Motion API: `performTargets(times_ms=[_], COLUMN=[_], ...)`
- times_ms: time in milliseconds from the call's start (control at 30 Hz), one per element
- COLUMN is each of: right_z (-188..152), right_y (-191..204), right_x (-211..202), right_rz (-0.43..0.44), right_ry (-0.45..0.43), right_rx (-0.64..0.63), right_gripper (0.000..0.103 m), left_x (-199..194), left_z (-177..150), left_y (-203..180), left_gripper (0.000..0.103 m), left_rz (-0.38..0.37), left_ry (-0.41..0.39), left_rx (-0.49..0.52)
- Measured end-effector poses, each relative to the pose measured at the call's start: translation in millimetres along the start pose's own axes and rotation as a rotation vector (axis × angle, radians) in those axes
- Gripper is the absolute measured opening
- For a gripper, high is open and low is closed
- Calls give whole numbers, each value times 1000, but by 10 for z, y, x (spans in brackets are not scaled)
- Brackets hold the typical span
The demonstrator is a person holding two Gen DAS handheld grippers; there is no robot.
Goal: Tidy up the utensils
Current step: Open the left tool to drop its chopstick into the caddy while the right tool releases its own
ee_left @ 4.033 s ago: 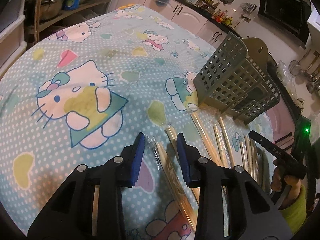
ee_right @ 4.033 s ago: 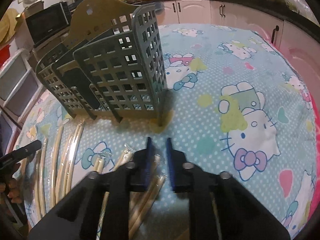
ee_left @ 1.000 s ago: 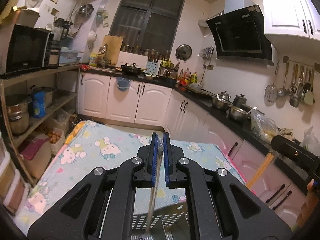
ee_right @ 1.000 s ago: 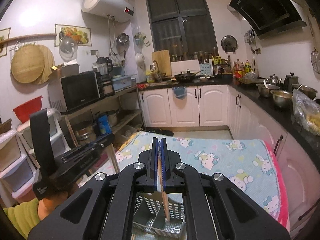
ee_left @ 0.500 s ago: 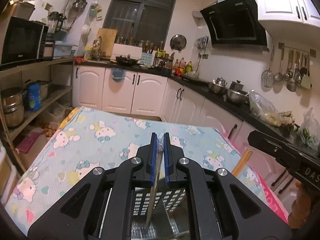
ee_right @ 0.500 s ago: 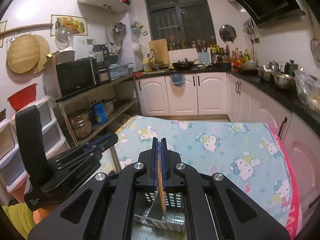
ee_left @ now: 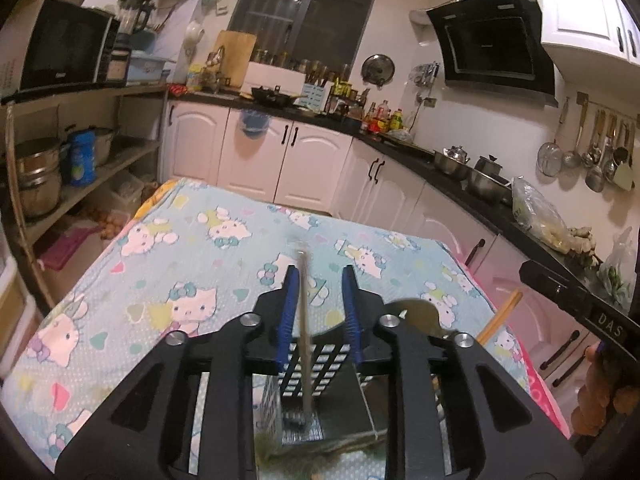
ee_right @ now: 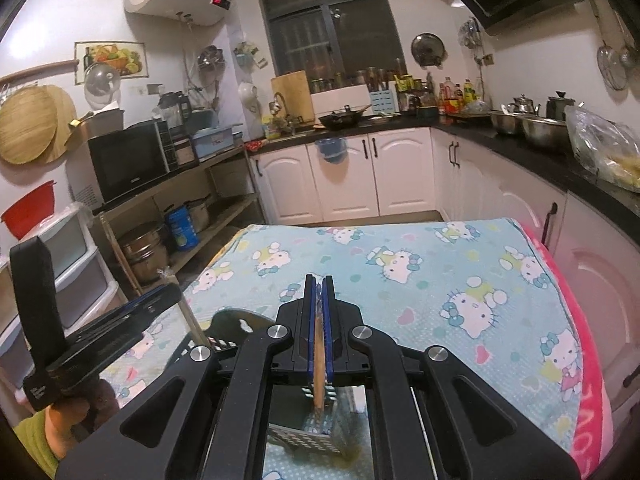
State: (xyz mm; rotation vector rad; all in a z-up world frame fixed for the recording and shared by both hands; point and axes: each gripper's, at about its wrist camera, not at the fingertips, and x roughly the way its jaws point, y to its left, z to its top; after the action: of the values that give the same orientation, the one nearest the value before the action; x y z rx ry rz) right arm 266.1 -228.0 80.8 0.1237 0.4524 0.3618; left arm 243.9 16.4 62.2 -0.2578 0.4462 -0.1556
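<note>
Left tool (ee_left: 319, 312): jaws spread, having just been opening. A wrapped chopstick pair (ee_left: 303, 332) stands between them, lying along the left pad, no longer pinched; its lower end is down inside the grey caddy (ee_left: 308, 368). Release into the caddy looks under way.

Right tool (ee_right: 318, 320): jaws pressed together, pinching a second chopstick pair (ee_right: 319, 364). That pair hangs upright with its tip at the mouth of a caddy compartment, not yet let go.

The caddy sits on the tabletop (ee_left: 168, 264) at its near edge, directly under both tools.

Risks:
- Left pair may cling to the pad by its wrapper and lift out or tip when the tool withdraws.
- Right pair, if released while its tip is still on a divider wall or the rim, would topple outward onto the cloth.
- The caddy is light plastic mesh; a sideways push from either pair could tilt or slide it toward the near edge.
- The two tools work close together over one small caddy, so they could collide.

Surroundings: the far half of the tabletop carries nothing. Shelving with pots stands off its left edge, cabinets off its right and far edges, well apart. Nothing blocks the drop but the caddy's own dividers.
</note>
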Motion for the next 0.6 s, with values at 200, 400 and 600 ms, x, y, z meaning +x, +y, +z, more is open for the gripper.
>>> performTargets(times_ms=[200, 400, 600], right_z=[-11, -44, -56], right_y=[-106, -138, -135], right_x=[-50, -117, -157], right_rz=[-15, -23, -24], right_ry=[8, 13, 12], right_rx=[27, 37, 36], right_gripper=[20, 28, 42], left_x=[-101, -200, -321], left_z=[-48, -95, -147], left_y=[78, 139, 170], left_gripper=[31, 42, 56], left_rz=[5, 9, 4], left_ry=[19, 37, 46], left_rx=[-21, -35, -42])
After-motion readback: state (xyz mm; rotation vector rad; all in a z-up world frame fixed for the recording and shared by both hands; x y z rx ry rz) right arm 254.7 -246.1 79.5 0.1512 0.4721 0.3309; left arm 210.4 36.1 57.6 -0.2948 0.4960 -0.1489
